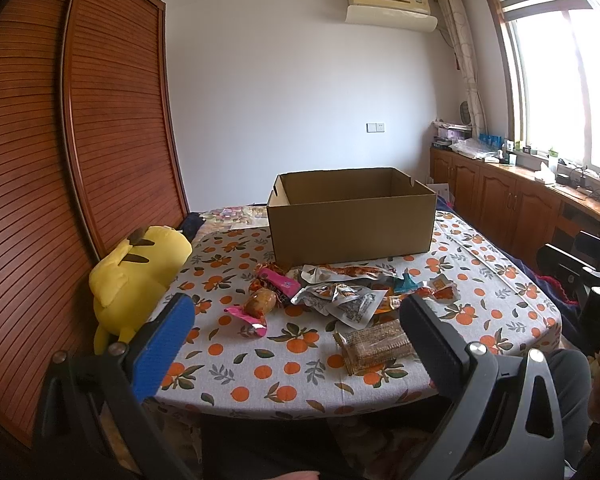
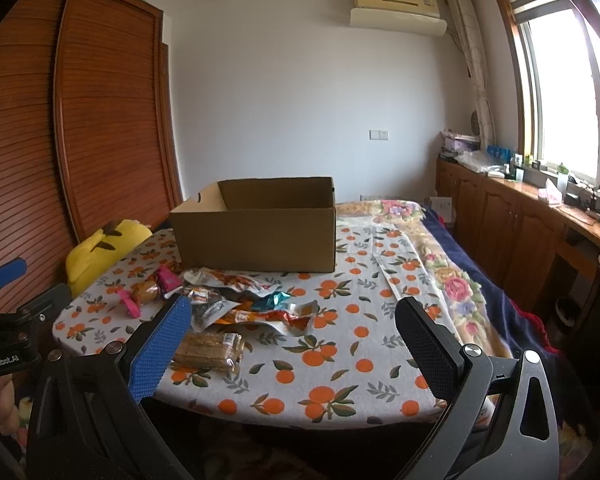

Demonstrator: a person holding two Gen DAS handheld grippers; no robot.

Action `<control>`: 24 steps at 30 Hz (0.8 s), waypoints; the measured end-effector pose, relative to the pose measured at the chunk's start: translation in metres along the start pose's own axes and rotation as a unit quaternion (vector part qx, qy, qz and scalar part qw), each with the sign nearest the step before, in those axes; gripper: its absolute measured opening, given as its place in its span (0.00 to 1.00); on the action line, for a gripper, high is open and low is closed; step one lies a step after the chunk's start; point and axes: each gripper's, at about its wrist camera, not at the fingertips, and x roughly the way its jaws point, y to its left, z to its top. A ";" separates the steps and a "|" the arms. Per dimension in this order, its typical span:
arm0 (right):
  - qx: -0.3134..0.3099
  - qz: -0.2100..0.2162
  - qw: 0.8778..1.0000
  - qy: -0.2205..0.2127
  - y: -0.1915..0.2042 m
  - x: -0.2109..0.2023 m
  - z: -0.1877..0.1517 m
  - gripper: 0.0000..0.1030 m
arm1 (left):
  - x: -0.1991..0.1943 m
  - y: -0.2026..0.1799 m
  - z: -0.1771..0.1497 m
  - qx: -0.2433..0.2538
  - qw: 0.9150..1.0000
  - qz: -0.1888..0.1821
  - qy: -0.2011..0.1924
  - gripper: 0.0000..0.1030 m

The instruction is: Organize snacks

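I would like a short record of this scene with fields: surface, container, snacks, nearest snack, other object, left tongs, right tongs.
surface: table with orange-print cloth
container: open cardboard box, upright at the far side; its floor is hidden
snacks: loose pile of wrapped packets in front of the box, outside it
nearest snack: clear pack of brown bars, nearest the table's front edge
other object: yellow plush toy at the table's left edge
left tongs: left tongs open, holding nothing
right tongs: right tongs open, holding nothing
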 end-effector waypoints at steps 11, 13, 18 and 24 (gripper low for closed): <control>-0.001 -0.001 1.000 0.001 0.001 0.001 -0.001 1.00 | -0.003 0.001 0.005 0.000 1.000 -0.002 0.002 1.00; -0.002 0.001 1.000 0.004 0.002 0.002 0.000 1.00 | -0.001 0.002 0.008 0.000 1.000 -0.003 0.006 1.00; -0.003 0.007 1.000 0.015 0.001 0.011 -0.004 1.00 | 0.008 0.004 0.004 0.001 1.000 -0.006 0.017 1.00; -0.012 0.030 0.999 0.043 -0.006 0.038 -0.009 1.00 | 0.033 0.001 -0.007 0.010 0.999 -0.013 0.032 1.00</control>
